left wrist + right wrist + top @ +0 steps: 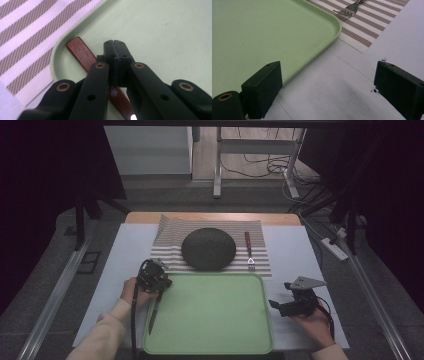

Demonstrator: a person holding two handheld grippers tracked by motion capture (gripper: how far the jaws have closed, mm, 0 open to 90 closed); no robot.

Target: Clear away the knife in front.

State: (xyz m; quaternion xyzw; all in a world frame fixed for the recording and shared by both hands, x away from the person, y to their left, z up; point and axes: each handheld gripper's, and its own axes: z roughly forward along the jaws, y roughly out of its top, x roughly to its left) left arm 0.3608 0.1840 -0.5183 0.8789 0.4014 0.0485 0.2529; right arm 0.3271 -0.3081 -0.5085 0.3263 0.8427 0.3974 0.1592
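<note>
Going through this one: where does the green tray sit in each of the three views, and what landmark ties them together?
High view: the green tray fills the bottom centre, with the knife at its left side.
Left gripper view: upper right, its rounded corner curving at centre left.
Right gripper view: upper left, its corner near top centre.
Shared landmark: the striped placemat just beyond the tray's rim.

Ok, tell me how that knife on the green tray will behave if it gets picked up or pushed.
The knife looks stiff: a thin blade on a wooden handle, so it probably won't flop. It lies flat, so it should slide across the smooth tray rather than roll. The left hand-held gripper has its jaws shut near the handle's upper part, so the long blade end may tilt downward when lifted.
</note>
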